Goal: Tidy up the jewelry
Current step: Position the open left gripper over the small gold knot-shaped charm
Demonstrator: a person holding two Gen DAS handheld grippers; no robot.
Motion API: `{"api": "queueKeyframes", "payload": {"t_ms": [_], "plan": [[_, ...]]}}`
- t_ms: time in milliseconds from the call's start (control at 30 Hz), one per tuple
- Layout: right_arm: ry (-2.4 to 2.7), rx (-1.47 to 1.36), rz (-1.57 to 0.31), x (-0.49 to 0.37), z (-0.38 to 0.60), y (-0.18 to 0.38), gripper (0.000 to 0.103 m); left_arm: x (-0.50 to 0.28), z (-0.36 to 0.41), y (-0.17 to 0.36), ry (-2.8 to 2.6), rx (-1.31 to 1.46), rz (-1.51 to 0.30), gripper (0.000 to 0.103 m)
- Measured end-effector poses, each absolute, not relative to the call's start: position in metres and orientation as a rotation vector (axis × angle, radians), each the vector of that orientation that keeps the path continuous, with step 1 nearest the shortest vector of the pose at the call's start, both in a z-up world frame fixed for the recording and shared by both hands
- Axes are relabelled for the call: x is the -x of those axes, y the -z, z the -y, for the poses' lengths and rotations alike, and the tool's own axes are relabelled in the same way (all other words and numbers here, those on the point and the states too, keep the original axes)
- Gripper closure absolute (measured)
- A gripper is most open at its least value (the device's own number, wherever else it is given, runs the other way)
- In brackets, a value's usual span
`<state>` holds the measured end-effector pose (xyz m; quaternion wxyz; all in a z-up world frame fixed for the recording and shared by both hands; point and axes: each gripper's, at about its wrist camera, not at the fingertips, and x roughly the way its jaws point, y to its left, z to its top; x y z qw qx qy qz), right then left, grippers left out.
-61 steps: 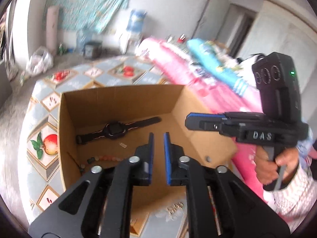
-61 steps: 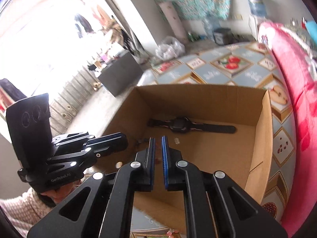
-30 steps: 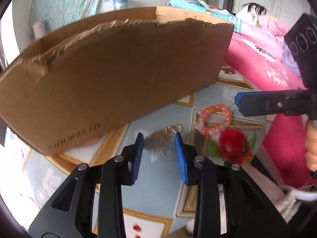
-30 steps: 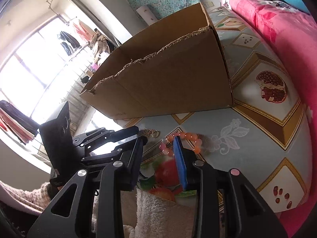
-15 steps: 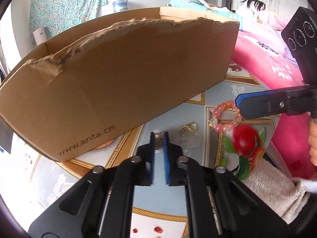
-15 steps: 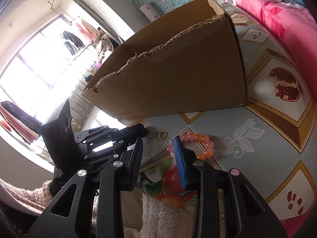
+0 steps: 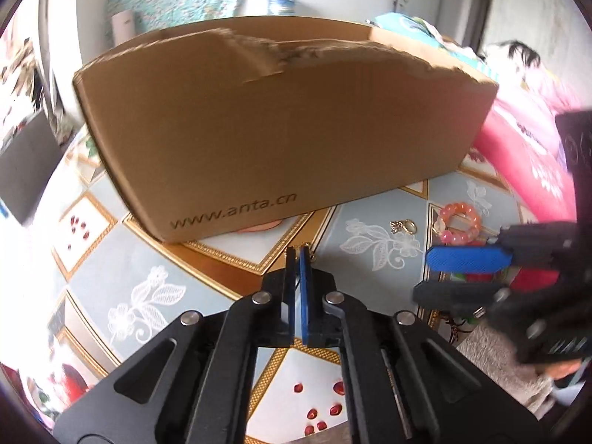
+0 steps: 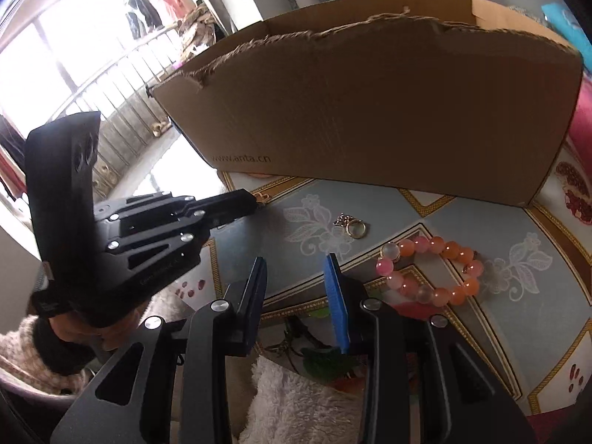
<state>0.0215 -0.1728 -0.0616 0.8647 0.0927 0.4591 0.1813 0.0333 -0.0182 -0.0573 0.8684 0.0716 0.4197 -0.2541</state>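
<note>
Jewelry is what I am sorting, and nearest my left hand-held gripper (image 7: 296, 255) is a small gold piece (image 8: 261, 197) pinched at its tips; from the right wrist view I see a bit of gold chain or clasp poking out at the closed jaws, low over the tabletop (image 7: 148, 259) just in front of the cardboard box (image 7: 281, 125). I judge it featherlight, limp and slippery, so a pinch on the clasp or a bunched stretch of links is safest; a single link could slide out. What exactly the piece is, I cannot tell.

My right hand-held gripper (image 8: 296, 270) is released, jaws partly apart with nothing between them, pointing steeply down at the tabletop. Just beyond it lies a gold ring (image 8: 356, 228) with a small tangle of chain touching it: tiny, hard, apt to skate on the smooth printed cloth, so I would come straight down over the band. To its right, a little nearer, sits the bead bracelet (image 8: 436, 272), orange and pink beads in a loop, flat on the tabletop. It looks stiff bead to bead but floppy as a whole, probably elastic; I would grip across two or three beads on its near-left side.

Both tools tilt down and forward, left one to the left of the right. Farthest stands the box, open-topped with a torn rim, the likely destination.
</note>
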Motion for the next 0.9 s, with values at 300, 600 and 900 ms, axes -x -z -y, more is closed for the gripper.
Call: {"api": "queueKeyframes", "payload": {"t_ms": [300, 600, 900], "plan": [[-0.362, -0.112, -0.93, -0.023, 0.156, 0.059, 0.059, -0.035, 0.003, 0.054, 0.546, -0.075, -0.892, 0.097], [-0.374, -0.139, -0.927, -0.018, 0.155, 0.061, 0.058, -0.046, 0.018, 0.056, 0.484, -0.169, -0.866, 0.096], [-0.414, -0.203, -0.917, -0.015, 0.184, 0.064, 0.051, -0.029, 0.034, 0.055, 0.515, -0.209, -0.877, 0.088]]}}
